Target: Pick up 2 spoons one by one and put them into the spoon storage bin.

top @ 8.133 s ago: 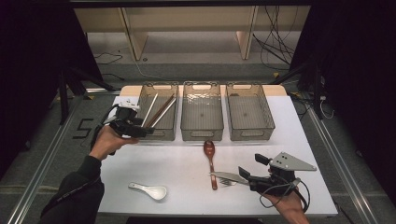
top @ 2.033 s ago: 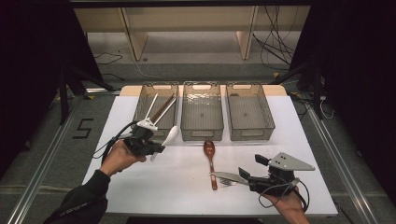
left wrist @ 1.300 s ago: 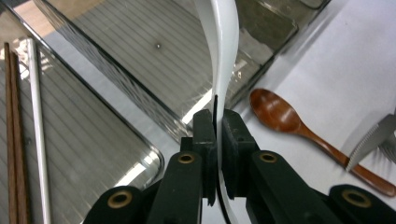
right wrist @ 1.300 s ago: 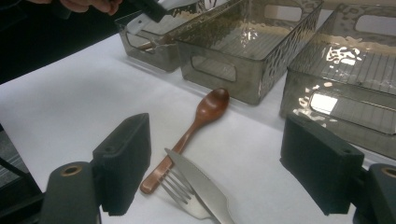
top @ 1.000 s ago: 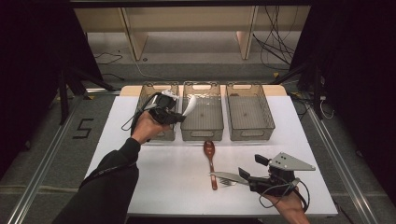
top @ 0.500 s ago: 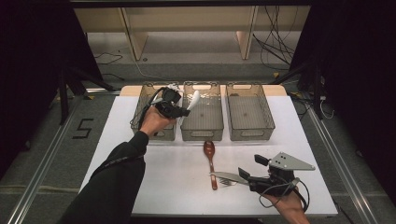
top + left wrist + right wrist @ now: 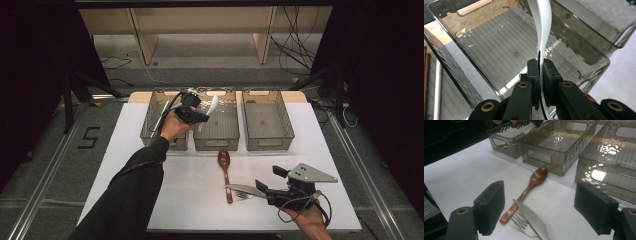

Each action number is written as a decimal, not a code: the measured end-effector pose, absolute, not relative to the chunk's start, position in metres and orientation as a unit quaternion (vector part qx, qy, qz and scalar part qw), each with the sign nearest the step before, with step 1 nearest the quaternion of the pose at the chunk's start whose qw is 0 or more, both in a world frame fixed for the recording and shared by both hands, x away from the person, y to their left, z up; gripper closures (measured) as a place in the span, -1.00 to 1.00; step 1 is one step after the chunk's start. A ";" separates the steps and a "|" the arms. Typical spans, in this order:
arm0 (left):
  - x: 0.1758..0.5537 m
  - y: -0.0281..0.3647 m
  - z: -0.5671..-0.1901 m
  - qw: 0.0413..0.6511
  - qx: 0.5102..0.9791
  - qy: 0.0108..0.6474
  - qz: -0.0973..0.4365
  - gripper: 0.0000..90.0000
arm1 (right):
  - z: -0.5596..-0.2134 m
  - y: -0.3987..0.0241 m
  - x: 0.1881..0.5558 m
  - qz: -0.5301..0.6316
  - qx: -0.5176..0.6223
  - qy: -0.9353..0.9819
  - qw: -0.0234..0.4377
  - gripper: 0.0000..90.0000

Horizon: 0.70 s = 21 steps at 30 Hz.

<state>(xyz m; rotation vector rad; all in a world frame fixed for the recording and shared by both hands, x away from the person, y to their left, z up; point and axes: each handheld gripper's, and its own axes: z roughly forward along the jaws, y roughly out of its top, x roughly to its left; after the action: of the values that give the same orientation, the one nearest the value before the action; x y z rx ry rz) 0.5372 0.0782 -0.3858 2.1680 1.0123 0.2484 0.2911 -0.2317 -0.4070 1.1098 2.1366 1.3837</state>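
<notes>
The left gripper (image 7: pixel 540 72), clamping a white ceramic spoon (image 7: pixel 543 27) by its handle, is holding it over the middle translucent grey plastic bin (image 7: pixel 216 131); releasing comes next. The right gripper (image 7: pixel 539 208) is resting wide open.

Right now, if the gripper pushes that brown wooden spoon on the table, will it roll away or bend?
Probably neither. The wooden spoon lies flat with a broad bowl, so it should slide or pivot rather than roll. It looks stiff and light. The knife crosses its handle, so pushing it may drag the knife.
</notes>
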 end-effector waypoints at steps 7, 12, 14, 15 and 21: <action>0.539 0.075 -0.394 0.345 0.843 0.400 0.104 0.87 | -0.407 -0.232 0.291 0.490 0.393 0.757 0.181 -0.44; 0.540 0.078 -0.399 0.342 0.838 0.413 0.104 0.86 | -0.407 -0.232 0.291 0.489 0.392 0.758 0.181 -0.44; 0.541 0.079 -0.402 0.340 0.836 0.417 0.109 0.86 | -0.407 -0.231 0.291 0.489 0.391 0.758 0.182 -0.44; 0.541 0.080 -0.403 0.341 0.834 0.421 0.109 0.86 | -0.407 -0.231 0.291 0.489 0.392 0.758 0.181 -0.44; 0.541 0.087 -0.399 0.353 0.826 0.427 0.106 0.46 | -0.407 -0.232 0.291 0.489 0.393 0.758 0.181 -0.44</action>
<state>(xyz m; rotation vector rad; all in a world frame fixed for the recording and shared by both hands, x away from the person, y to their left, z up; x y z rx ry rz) 0.5406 0.0865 -0.3991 2.1359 1.1054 0.2736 0.2909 -0.2318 -0.4072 1.1089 2.1402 1.3806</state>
